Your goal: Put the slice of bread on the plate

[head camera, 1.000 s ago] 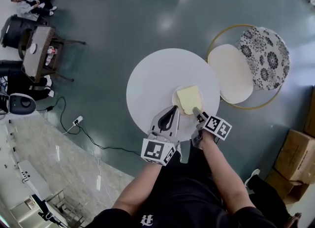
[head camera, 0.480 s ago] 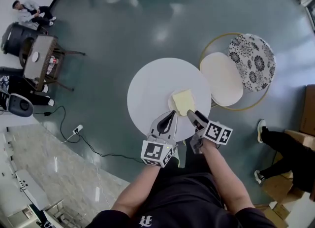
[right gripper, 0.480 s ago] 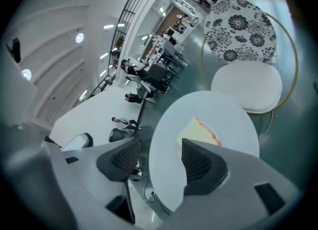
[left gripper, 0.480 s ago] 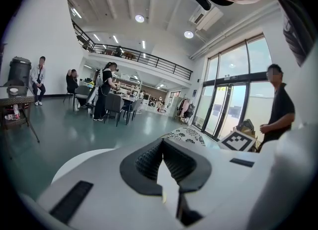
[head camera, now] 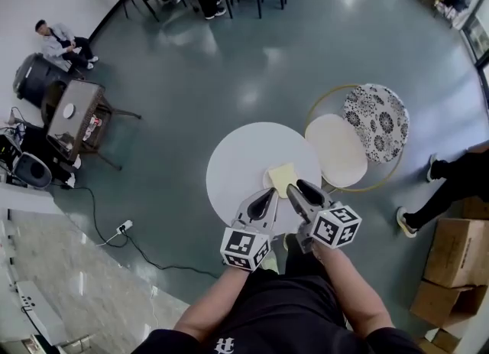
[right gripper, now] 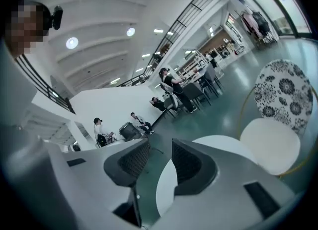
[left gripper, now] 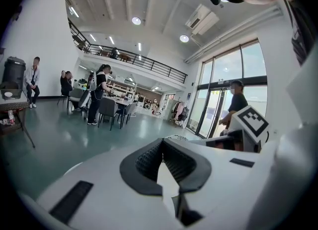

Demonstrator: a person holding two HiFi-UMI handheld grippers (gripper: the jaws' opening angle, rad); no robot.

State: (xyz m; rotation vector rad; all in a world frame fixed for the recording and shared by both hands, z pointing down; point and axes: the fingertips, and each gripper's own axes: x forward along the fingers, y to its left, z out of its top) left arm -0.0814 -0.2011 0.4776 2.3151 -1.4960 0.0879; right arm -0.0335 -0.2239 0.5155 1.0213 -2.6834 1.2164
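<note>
Bread slice [head camera: 281, 178], pale yellow and square, is laid on the cream plate [head camera: 269, 180] on the round white table [head camera: 233, 165]. Placement is judged done, so the left gripper [head camera: 267, 196] is held clenched and empty, while the right gripper [head camera: 299, 190] is closing on nothing.

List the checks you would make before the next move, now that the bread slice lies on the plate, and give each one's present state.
1. Bread slice on the plate: ok.
2. Plate well inside the edge of the round white table: ok.
3. Right gripper lifted off the bread, jaws closing with nothing between them: ok.
4. Left gripper empty, jaws together: ok.
5. Bread wholly within the plate's rim: cannot tell, too small in the head view.
</note>
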